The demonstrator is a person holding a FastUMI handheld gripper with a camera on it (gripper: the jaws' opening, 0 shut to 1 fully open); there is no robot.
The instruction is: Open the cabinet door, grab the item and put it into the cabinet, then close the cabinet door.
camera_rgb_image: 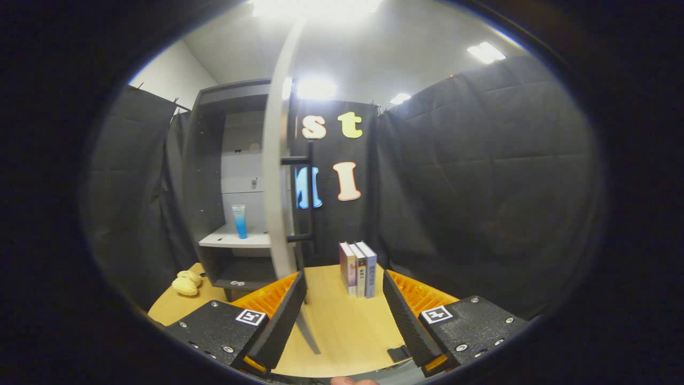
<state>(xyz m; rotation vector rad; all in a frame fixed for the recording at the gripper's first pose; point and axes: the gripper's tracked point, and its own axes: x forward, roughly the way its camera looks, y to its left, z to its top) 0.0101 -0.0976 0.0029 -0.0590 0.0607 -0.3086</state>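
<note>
At the bottom of the frame, the gripper (344, 299) holds its two fingers spread wide, released, with nothing between them but bare table (347, 326). A sliver of a fingertip (350, 380) of the person shows at the very bottom edge, below the fingers.

The wooden table runs forward from the fingers. The lower edge of the open cabinet door (278, 176) comes down just inside the left finger, seen almost edge-on as a pale curved band rising through the middle of the frame toward the ceiling. A dark bar handle (309, 198) is mounted on the door's right face.

Just ahead of the right finger, slightly right of centre, three books (358, 269) stand upright side by side on the table. At the lower left, a small yellow soft toy (187, 283) lies on the table near the foot of the cabinet.

Left of the door stands the cabinet (206, 182), dark-framed and open. On its pale shelf (235, 239) a blue-and-white tube (240, 221) stands upright. A small item lies on the lower level; it is too small to identify.

Beyond, black cloth walls enclose the booth, with ceiling lights (485, 52) in the upper part of the frame.
</note>
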